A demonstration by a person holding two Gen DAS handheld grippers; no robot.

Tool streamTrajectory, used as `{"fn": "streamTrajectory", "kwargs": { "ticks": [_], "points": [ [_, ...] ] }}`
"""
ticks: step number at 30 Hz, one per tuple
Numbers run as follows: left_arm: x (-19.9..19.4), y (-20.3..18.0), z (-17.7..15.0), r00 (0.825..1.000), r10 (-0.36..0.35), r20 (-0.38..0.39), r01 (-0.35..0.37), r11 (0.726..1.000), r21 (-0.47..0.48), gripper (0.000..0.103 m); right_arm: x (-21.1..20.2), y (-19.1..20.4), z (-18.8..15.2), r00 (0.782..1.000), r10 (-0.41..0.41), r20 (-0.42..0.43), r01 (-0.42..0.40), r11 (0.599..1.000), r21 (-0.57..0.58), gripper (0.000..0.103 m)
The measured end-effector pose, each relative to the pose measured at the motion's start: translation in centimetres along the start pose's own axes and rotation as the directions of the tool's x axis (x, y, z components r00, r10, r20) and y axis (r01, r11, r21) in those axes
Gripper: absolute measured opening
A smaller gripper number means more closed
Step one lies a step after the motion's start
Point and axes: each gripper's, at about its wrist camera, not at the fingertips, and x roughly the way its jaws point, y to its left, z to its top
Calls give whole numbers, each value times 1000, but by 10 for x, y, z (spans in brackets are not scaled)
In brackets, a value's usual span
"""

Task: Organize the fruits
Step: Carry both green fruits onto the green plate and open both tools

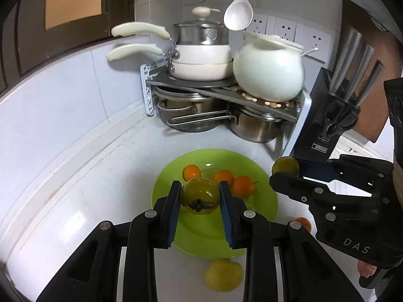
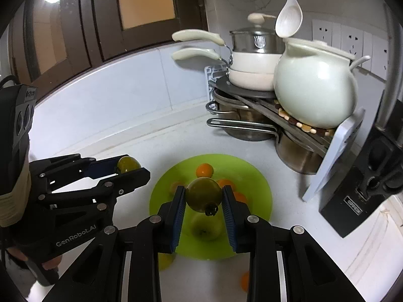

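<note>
A lime green plate lies on the white counter with three small orange fruits on it. My left gripper is shut on a green tomato above the plate; it shows at the left in the right wrist view. My right gripper is shut on another green tomato, also above the plate; it shows at the right in the left wrist view. A yellow-green fruit lies on the counter by the plate's near rim. An orange fruit lies beside the plate.
A corner rack behind the plate holds cream pans, a white round pot and steel pots below. A black knife block stands to the right. A white spoon hangs above.
</note>
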Motion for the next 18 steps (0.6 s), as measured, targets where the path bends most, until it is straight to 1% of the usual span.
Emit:
{"fn": "streamTrajectory", "kwargs": {
  "ticks": [4,10,18],
  "points": [
    [18,6,3,1000,8,-27,-8,1000,7,30,17,-4,4,1000,0,-25,0,1000,4,30],
    [45,14,7,996,-11,-84,11,1000,0,30,39,-6,8,998,-6,-62,6,1000,-3,30],
    [79,18,12,990,-16,-143,20,1000,22,30,67,-13,10,993,-6,-117,6,1000,5,30]
  ]
}}
